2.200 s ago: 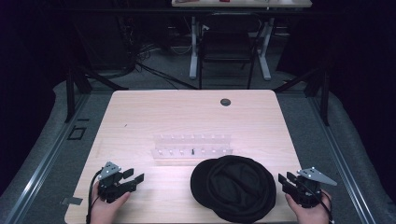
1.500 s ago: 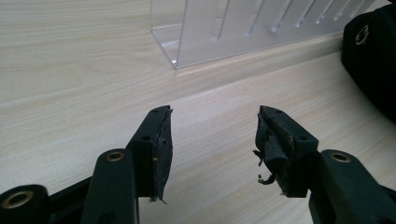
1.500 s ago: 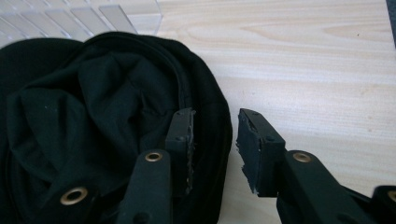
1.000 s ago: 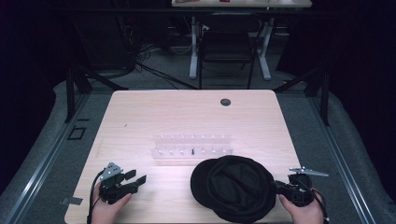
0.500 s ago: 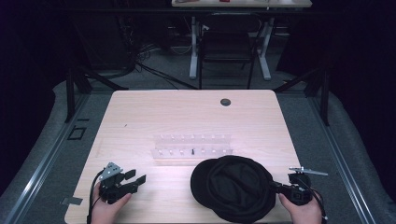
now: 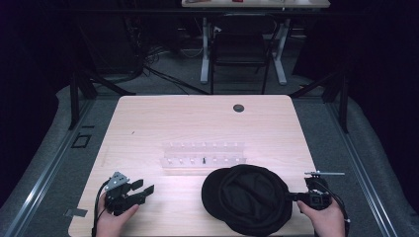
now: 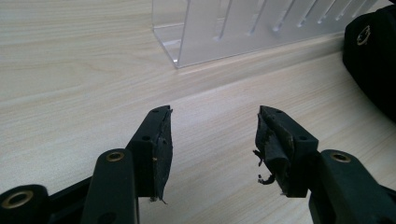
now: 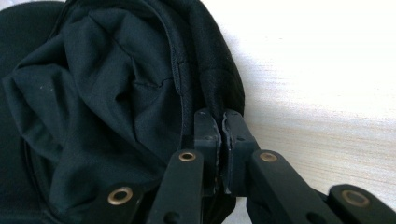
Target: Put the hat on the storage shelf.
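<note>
Right tool (image 6: 294,196) now pinching black cap (image 6: 247,197) edge, left tool (image 6: 143,190) wide open

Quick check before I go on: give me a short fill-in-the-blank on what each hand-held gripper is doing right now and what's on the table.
1. The right hand-held gripper is shut on the rim of the black ____.
2. The left hand-held gripper has its jaws ____, with nothing between them.
3. Behind the cap, a clear ____ rack stands on the table.

Missing words: cap; open; plastic
</note>
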`<state>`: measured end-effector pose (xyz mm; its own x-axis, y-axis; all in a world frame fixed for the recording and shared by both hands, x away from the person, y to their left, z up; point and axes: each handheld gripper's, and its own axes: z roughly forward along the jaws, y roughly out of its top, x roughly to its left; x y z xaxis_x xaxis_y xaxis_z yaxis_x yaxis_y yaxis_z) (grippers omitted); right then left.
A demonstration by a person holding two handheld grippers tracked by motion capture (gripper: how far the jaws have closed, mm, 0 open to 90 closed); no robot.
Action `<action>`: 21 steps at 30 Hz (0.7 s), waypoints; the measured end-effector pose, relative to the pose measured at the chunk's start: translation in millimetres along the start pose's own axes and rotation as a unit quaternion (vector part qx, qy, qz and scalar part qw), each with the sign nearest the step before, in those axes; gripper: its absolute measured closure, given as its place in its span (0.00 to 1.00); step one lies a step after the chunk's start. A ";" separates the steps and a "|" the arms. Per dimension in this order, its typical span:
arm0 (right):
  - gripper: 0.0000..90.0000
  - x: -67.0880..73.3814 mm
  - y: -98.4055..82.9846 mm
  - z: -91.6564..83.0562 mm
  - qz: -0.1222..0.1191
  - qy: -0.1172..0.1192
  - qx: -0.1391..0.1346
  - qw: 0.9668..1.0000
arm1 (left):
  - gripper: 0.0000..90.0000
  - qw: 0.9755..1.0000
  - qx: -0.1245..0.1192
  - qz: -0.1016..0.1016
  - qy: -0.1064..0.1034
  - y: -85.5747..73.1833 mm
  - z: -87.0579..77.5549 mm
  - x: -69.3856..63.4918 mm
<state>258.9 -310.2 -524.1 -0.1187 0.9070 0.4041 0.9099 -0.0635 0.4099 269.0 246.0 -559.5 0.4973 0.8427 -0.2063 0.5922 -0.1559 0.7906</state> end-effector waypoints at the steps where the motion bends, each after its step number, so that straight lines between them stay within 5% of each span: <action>1: 0.96 0.0 0.0 0.0 0.000 0.000 0.000 1.000 | 0.51 1.000 0.000 0.000 0.000 0.0 0.0 0.0; 11: 0.94 -0.3 19.1 -2.0 0.002 0.009 0.074 0.997 | 0.51 1.000 0.002 -0.001 0.000 -0.1 0.1 0.2; 18: 0.91 0.2 27.5 -2.0 0.011 0.003 0.132 0.991 | 0.51 1.000 0.002 -0.001 0.002 0.0 0.2 0.3; 20: 0.91 1.0 26.7 0.0 0.025 0.006 0.122 0.992 | 0.51 1.000 0.003 -0.001 0.002 0.1 0.1 0.3; 21: 0.91 0.0 29.0 -1.3 0.014 0.003 0.143 0.990 | 0.51 1.000 0.002 -0.001 0.001 0.1 0.1 0.4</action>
<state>284.8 -312.6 -511.2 -0.0923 0.9044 0.4167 0.9882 0.0318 0.1498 269.3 246.3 -559.5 0.4947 0.8442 -0.2063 0.5957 -0.1565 0.7878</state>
